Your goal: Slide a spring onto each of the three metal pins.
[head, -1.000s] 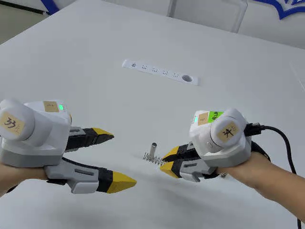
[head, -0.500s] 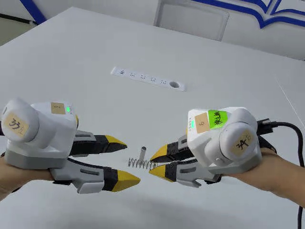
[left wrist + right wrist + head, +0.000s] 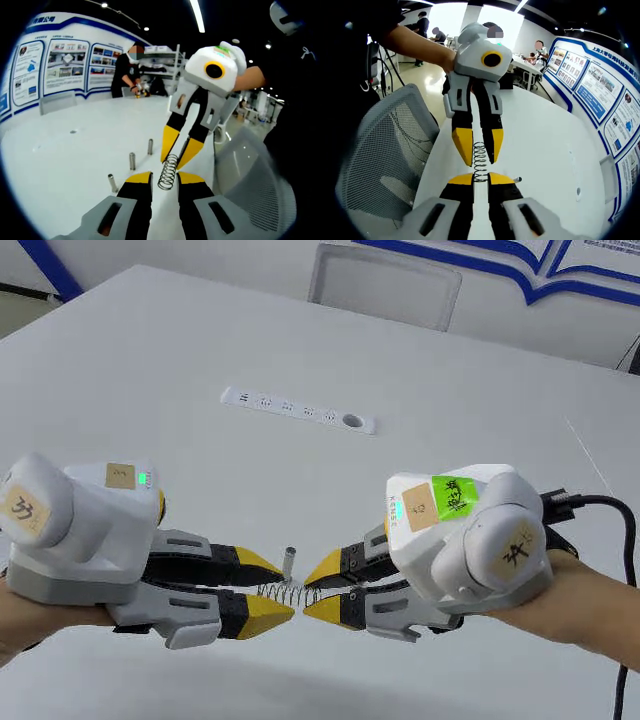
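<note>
Head view: L tongs (image 3: 287,590) now narrowed round spring (image 3: 296,592) end, R tongs (image 3: 306,595) grip other end

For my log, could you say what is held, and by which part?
The right hand-held gripper pinches one end of the spring; the left hand-held gripper brackets the other.

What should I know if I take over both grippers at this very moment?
The right gripper is shut on one end of the spring.
The left gripper has its jaws either side of the spring's other end; I cannot tell whether they grip it.
The pins: three, upright in a row on the table, just beyond the grippers, all bare.
Done: no spring is on a pin.
Left: a spring onto each of the three pins, likely starting with this one.
</note>
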The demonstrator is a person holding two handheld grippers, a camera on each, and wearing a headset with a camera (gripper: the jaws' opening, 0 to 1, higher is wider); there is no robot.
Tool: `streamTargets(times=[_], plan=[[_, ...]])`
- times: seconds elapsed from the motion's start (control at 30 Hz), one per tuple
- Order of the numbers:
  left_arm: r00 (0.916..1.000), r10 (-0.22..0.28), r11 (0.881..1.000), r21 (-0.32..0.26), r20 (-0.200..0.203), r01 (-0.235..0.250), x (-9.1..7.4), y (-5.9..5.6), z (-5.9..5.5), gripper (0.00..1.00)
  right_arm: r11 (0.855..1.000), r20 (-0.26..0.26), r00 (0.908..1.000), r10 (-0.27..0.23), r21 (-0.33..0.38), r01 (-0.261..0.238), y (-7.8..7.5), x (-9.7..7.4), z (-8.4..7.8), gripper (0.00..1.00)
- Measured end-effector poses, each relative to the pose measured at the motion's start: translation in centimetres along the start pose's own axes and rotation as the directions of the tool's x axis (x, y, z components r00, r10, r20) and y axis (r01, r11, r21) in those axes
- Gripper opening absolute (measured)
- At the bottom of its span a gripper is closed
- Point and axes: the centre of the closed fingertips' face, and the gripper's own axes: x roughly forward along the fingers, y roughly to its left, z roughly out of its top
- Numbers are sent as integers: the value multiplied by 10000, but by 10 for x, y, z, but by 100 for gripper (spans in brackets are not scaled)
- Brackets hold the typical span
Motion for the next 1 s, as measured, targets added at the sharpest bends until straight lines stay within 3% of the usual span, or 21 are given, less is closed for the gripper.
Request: streamTargets(times=[0.13,0.23,0.4,0.63,1.0], plan=[[9999,-167,9999,13,23,167,0,-5,0,13,9999,-56,10000,47,-102,-48,2,-1,0,10],[9998,-207,9997,96,9,207,0,-8,0,11,9999,-32,10000,11,-143,-12,4,-3,1,10],[9996,-261,9956,897,-140,273,1,-12,1,10,9997,-8,10000,50,-245,-50,6,-4,1,11],[9984,-515,9941,948,-213,533,3,-16,3,10,9997,-233,9997,60,-217,-65,6,-2,-7,15],[9981,-504,9931,1041,-365,539,3,-15,-3,10,9968,435,9985,322,715,-353,6,-9,4,11]])
